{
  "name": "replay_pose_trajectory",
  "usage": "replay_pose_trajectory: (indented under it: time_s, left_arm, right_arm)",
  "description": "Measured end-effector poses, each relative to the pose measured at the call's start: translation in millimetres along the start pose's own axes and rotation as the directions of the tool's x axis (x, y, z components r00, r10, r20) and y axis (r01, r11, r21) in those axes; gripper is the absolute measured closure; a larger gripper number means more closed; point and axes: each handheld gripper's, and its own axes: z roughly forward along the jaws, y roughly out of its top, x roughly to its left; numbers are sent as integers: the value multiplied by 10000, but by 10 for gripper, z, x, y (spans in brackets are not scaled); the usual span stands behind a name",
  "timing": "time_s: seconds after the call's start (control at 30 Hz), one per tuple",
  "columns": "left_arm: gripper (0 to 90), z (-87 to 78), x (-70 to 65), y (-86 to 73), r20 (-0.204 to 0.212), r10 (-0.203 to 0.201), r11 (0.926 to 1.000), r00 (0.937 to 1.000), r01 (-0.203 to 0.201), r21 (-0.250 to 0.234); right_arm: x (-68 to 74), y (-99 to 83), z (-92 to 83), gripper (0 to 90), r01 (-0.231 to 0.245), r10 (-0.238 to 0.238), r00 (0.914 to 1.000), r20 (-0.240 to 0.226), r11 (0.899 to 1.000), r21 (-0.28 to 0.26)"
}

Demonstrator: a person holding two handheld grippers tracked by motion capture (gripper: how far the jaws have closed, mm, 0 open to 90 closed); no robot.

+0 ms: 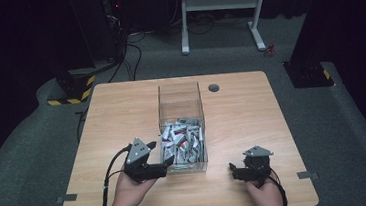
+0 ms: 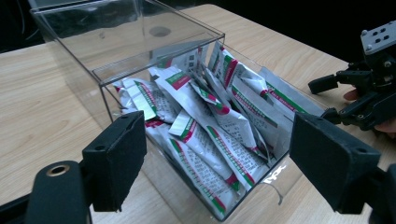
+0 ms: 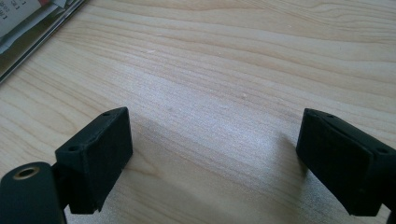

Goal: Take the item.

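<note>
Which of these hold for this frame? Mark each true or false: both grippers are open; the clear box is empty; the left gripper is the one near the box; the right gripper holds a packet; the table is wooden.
1. Both grippers are open. True: the left gripper and the right gripper both have their jaws spread with nothing between them.
2. The clear box is empty. False: it holds a heap of foil packets.
3. The left gripper is the one near the box. True: it sits at the box's near left corner.
4. The right gripper holds a packet. False: it is empty, over bare table.
5. The table is wooden. True.
</note>
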Motion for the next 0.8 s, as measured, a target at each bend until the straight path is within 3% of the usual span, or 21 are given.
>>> replay_pose_trajectory:
  time_s: [0.47, 0.8]
  left_arm:
    - [261, 176, -4, 37, 268, -317, 9990, 9991, 308, 332]
    - [351, 279, -46, 99, 146, -97, 9985, 9998, 89, 534]
  right_arm:
    - [1, 0, 0, 104, 8, -8, 10000, -18, 10000, 1]
    - [1, 0, 0, 104, 11, -11, 10000, -18, 10000, 0]
